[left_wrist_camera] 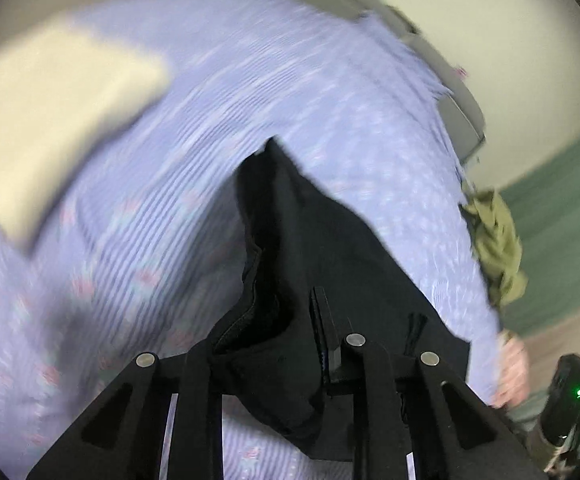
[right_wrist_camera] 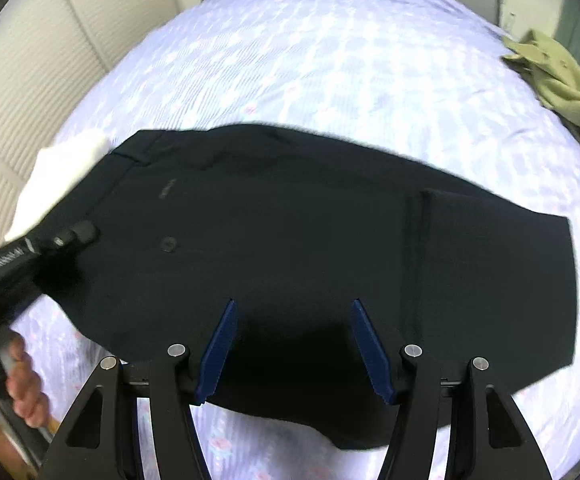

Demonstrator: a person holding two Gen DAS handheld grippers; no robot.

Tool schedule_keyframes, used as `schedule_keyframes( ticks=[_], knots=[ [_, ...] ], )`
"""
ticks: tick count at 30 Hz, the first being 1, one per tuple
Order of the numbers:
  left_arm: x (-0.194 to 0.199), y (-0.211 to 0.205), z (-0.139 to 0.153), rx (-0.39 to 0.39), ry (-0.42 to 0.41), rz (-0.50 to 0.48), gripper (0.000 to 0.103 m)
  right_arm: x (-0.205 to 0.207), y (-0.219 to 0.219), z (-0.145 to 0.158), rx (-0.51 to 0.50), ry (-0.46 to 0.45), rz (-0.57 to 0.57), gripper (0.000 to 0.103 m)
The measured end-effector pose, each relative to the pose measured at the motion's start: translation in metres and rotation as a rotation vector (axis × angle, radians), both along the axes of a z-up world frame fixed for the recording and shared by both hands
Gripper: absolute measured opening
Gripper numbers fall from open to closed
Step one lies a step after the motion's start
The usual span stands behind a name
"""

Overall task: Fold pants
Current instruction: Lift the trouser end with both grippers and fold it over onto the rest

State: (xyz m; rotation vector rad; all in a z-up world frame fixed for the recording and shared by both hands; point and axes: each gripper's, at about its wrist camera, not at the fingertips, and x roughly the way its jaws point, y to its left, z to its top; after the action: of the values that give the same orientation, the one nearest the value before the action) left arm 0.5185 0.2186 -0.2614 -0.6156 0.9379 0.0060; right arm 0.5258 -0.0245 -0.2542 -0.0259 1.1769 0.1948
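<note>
Left gripper: jaws nearly closed, pinching a bunched edge of the black woven pants, which hang and trail ahead of the jaws toward the bed. Right gripper: jaws standing about half open, nothing between the blue ribbed pads, hovering just above the near edge of the same pants.

Beyond the right jaws: pants spread flat across the lilac patterned bedspread, waistband end to the left of the jaws, a doubled-over leg end to the right. Left of the jaws, the other gripper's dark body reaching over the waistband corner, with a hand on its handle.

Judged step: carrying one end over to make a fold. Done well: grip kept firm on both fabric layers, lifted edge drawn straight and level, free jaws used to pin or catch the matching corner so the edges line up without twisting.

Farther off: a pale folded cloth to the left, a crumpled olive garment far right near the bed's edge.
</note>
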Motion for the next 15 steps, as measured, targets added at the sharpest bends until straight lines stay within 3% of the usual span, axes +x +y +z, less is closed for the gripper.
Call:
schedule_keyframes(
  ticks=[6, 11, 15],
  knots=[
    [0.006, -0.107, 0.088, 0.233, -0.178, -0.196, 0.022, -0.029, -0.084, 0.053, 0.015, -0.087, -0.086, 0.061],
    [0.015, -0.208, 0.121, 0.253, -0.260, -0.355, 0.021, -0.053, -0.169, 0.084, 0.011, -0.141, -0.170, 0.061],
    [0.025, -0.284, 0.118, 0.203, -0.243, -0.454, 0.020, -0.071, -0.238, 0.093, 0.009, -0.155, -0.261, 0.061]
  ],
)
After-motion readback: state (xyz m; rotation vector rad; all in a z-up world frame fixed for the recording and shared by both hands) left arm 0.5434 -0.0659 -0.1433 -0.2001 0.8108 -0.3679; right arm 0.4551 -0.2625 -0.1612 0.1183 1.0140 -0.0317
